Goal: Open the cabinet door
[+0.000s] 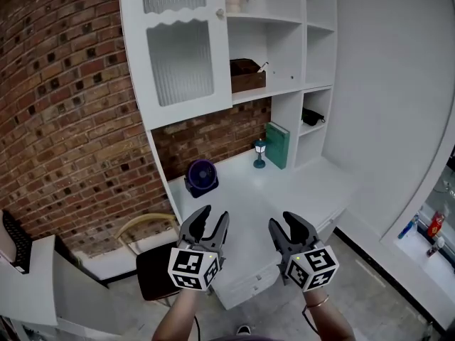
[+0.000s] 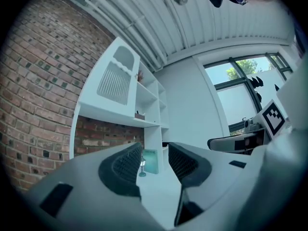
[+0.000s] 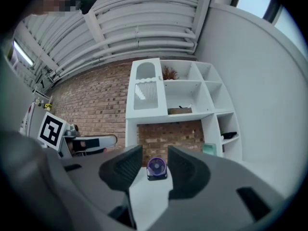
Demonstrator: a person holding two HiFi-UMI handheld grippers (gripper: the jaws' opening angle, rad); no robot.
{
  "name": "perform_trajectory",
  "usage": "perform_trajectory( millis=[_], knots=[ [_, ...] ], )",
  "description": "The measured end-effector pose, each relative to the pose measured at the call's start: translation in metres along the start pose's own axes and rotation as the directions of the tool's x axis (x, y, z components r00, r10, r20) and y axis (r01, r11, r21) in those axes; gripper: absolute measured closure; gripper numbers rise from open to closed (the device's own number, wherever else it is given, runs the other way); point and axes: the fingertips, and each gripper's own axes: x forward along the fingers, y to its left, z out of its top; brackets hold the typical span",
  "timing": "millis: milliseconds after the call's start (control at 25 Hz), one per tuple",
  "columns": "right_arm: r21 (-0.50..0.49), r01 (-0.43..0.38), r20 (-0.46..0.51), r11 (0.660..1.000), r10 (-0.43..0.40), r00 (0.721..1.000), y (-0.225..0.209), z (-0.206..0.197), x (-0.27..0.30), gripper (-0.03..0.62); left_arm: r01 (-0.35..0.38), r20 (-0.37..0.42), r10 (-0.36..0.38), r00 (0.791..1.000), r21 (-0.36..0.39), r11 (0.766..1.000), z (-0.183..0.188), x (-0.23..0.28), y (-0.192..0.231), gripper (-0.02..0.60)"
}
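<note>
L gripper (image 1: 215, 216) jaws spread, empty, R gripper (image 1: 282, 221) jaws spread, empty, both far from cabinet door (image 1: 181, 55)

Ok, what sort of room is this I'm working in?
Probably a study nook or home-office corner: a white built-in desk with a shelf unit and cabinet door above, against a brick wall, plus a purple fan and green book on the desk.
</note>
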Motion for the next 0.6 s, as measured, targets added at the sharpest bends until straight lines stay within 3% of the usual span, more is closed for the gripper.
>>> perform_trajectory(
  millis=[320, 600],
  knots=[
    [-0.049, -0.024, 0.051, 0.999, 0.027, 0.998, -0.017, 0.036, 0.057, 0.441, -0.008, 0.078, 0.002, 0.997, 0.079, 0.997, 0.043, 0.047, 0.03, 0.417],
    [-0.081, -0.09, 0.118, 0.993, 0.099, 0.988, -0.034, 0.072, 0.11, 0.441, -0.073, 0.147, 0.049, 0.988, 0.159, 0.985, 0.08, 0.092, 0.055, 0.417]
  ],
)
